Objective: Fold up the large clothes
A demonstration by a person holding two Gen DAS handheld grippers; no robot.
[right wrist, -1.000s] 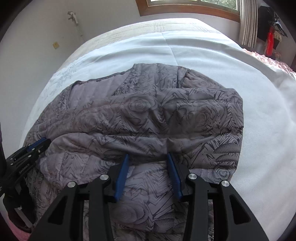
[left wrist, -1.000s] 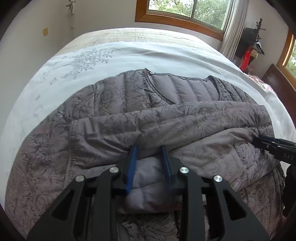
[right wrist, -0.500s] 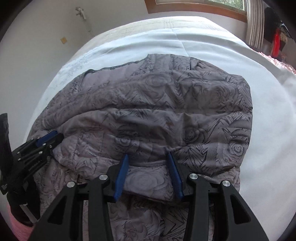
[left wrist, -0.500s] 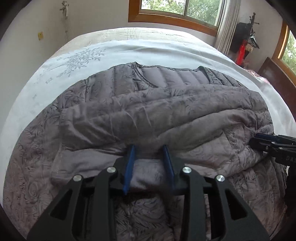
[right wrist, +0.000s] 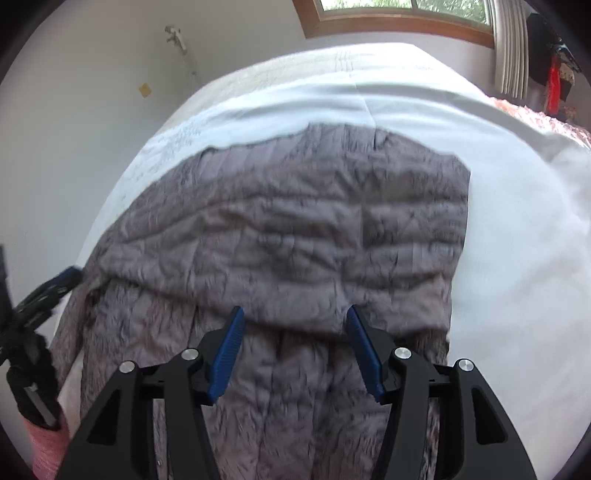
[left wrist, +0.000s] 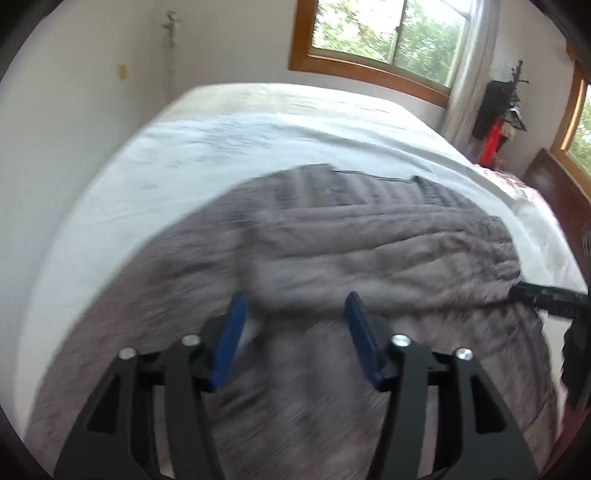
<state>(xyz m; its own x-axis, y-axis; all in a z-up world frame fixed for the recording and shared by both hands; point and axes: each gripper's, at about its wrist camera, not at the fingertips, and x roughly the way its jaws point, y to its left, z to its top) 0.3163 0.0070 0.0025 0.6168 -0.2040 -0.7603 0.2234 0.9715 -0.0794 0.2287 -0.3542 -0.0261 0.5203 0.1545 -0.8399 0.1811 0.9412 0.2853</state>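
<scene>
grey quilted jacket [right wrist: 295,229], folded, rumpled

You have one grey quilted jacket [left wrist: 369,251], folded over itself, on one bed [left wrist: 258,140] under one white sheet [right wrist: 517,206]. Two grippers count here: the left gripper [left wrist: 295,325] and the right gripper [right wrist: 293,334], each with two blue pads, jaws apart. Two wood-framed windows [left wrist: 384,33] show in your left view, plus one curtain [left wrist: 469,66] and one yellow wall plate [left wrist: 121,71].
</scene>
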